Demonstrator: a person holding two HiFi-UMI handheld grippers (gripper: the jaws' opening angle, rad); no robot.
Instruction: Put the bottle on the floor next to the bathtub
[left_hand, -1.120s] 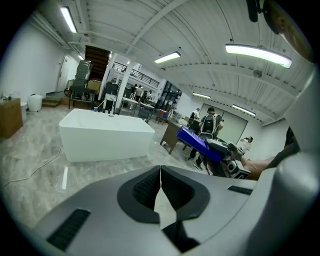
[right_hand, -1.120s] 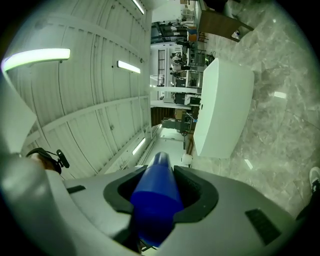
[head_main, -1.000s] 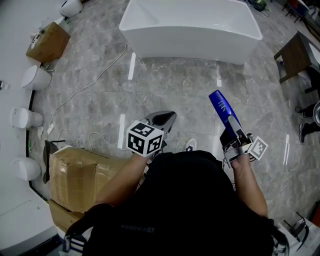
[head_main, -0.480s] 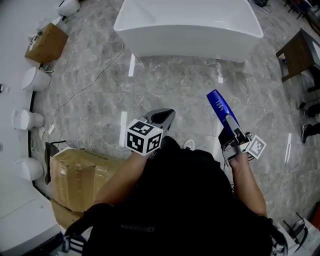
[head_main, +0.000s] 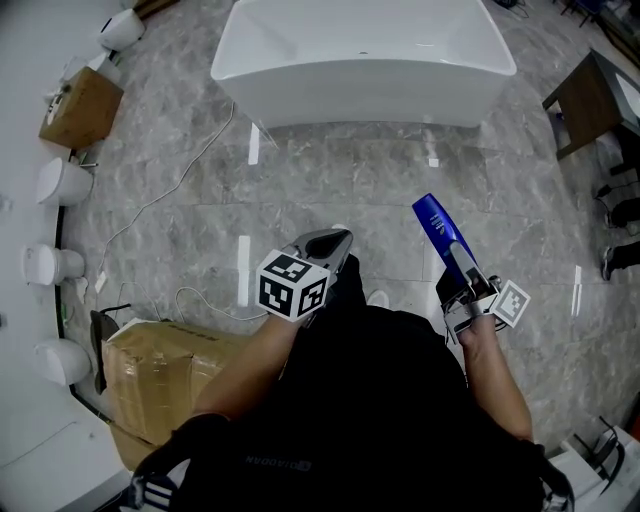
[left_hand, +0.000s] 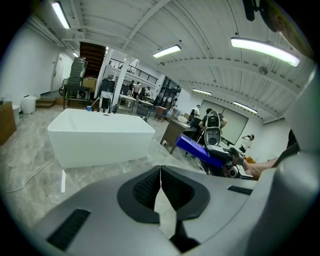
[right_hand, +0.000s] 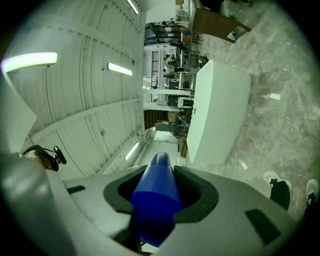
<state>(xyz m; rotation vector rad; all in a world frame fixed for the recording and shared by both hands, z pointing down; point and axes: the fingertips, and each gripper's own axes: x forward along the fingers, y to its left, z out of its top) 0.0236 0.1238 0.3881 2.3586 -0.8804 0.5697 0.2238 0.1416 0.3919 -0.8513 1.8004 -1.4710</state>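
Note:
A blue bottle (head_main: 437, 224) sticks forward and up out of my right gripper (head_main: 461, 268), whose jaws are shut on its lower part; it fills the jaws in the right gripper view as a blue cone (right_hand: 154, 197). The white bathtub (head_main: 360, 62) stands on the marble floor ahead, well beyond both grippers, and shows too in the left gripper view (left_hand: 100, 137) and the right gripper view (right_hand: 215, 112). My left gripper (head_main: 325, 243) is held at waist height left of the bottle, its jaws shut with nothing between them (left_hand: 160, 182). The bottle (left_hand: 200, 150) appears at the right of that view.
Cardboard boxes (head_main: 165, 365) lie on the floor at my left, with white cables (head_main: 165, 190) running across the tiles. White toilets (head_main: 60, 180) line the left wall beside a small box (head_main: 80, 108). A dark wooden table (head_main: 590, 105) stands at the right. My shoe (head_main: 379, 298) shows below.
The bathtub has come lower and larger in the head view as I walk toward it. Both grippers keep their pose, the bottle still held in the right one.

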